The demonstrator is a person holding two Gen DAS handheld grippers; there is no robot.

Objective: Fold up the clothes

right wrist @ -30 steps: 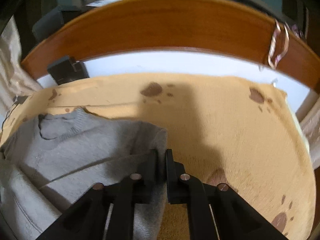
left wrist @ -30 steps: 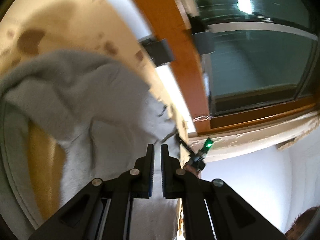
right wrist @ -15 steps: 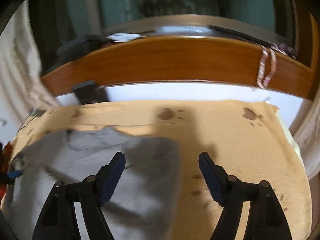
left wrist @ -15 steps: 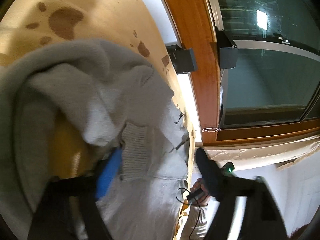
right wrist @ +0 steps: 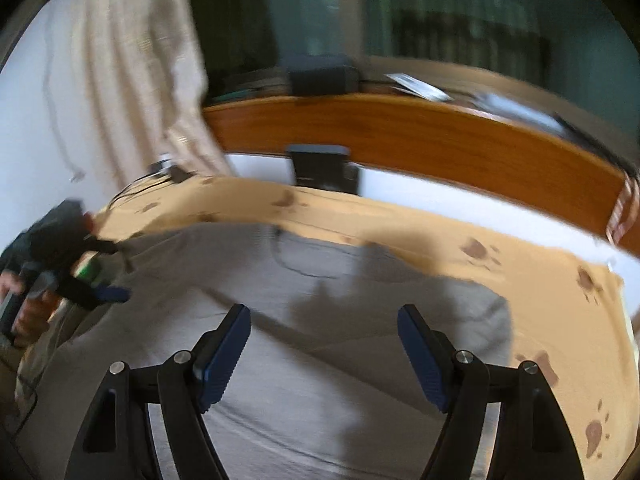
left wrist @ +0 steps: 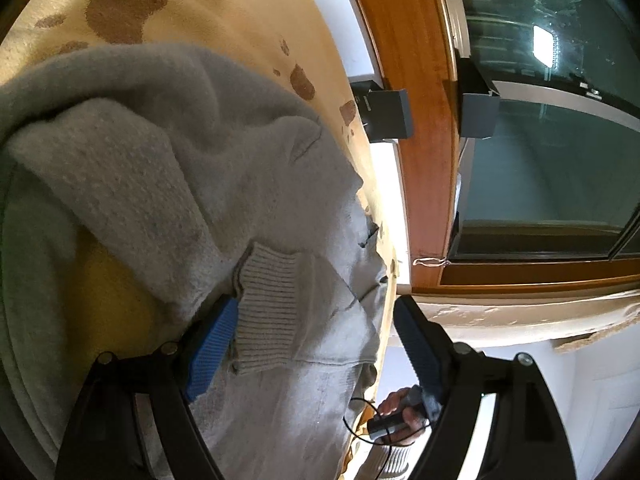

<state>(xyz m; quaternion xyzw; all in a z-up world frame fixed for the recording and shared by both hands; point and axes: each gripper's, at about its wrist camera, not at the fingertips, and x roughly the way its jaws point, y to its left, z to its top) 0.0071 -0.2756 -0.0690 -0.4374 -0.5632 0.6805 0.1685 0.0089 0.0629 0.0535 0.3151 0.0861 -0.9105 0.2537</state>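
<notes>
The grey sweater (left wrist: pixel 192 184) lies on a tan blanket (left wrist: pixel 224 12) printed with brown paw marks, filling the left and centre of the left wrist frame. One sleeve is folded across the body, its ribbed cuff (left wrist: pixel 268 304) sitting low in the middle of the frame.

The left tool (left wrist: pixel 308 344) stands wide. Its left blue pad is close beside the cuff, but nothing is pinched, so the sleeve looks released. In the right wrist frame, which is blurred, the right tool (right wrist: pixel 324 352) is also wide and empty, hanging above the sweater (right wrist: pixel 320 320) in the lower middle, with bare blanket (right wrist: pixel 560 320) to the right. The other tool, held in a hand (right wrist: pixel 28 312), shows at the left edge.

This looks like the gap between folds: a sleeve has been laid in and both tools are free. The far side of the sweater in the left wrist frame is bunched in a thick roll, not flat. The next move calls for choosing a fresh edge, likely the other sleeve or the hem, taking only one layer of knit, and carrying it over without dragging the cuff out of place.
</notes>
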